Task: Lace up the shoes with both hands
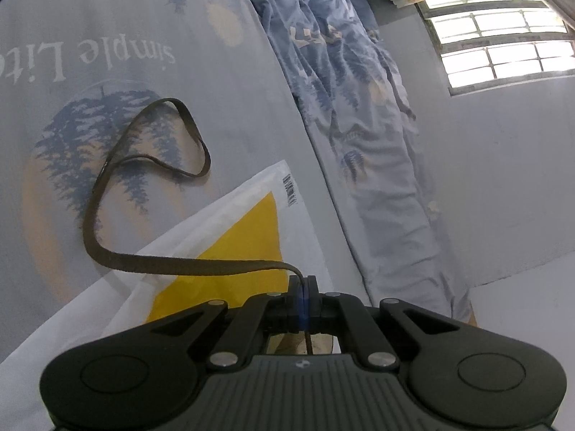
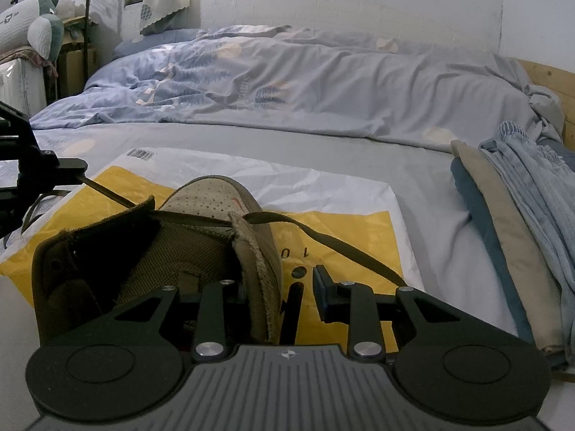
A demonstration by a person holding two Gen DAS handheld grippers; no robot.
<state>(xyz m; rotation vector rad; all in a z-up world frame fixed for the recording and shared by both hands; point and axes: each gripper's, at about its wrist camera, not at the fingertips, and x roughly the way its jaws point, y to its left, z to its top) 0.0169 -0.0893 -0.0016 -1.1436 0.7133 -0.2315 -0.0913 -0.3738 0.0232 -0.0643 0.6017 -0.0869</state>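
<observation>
Shoe [image 2: 201,237]: olive-brown suede sneaker with perforated toe, lying on the yellow-and-white plastic bag, toe pointing away toward the quilt, opening facing the right wrist camera.
Shoelace [image 1: 143,179]: flat brown lace; in the left wrist view running from the clamped end out over the bag edge, then curling in a loose loop on the bedsheet. In the right wrist view, one stretch crossing the tongue area, another trailing off the shoe's right side over the bag toward the right gripper.
Left gripper [image 1: 303,283]: jaws pressed together, pinching the shoelace near its end; seen at the left edge of the right wrist view, beside the shoe.
Right gripper [image 2: 282,287]: jaws part way apart, straddling the shoe's right side wall at the collar, one finger hidden inside the shoe; whether the pads press on the wall cannot be told.
Plastic bag [image 2: 323,186]: white border, yellow panel, barcode at the far corner, flat on the bedsheet.
Bedsheet [image 1: 215,89]: grey-blue, printed with trees and the words "Simple Life".
Quilt [image 2: 287,82]: same print, rumpled, beyond the bag.
Folded clothes [image 2: 517,222]: denim and tan fabric stacked right of the bag.
Window [image 1: 503,36]: barred, bright, in the white wall.
</observation>
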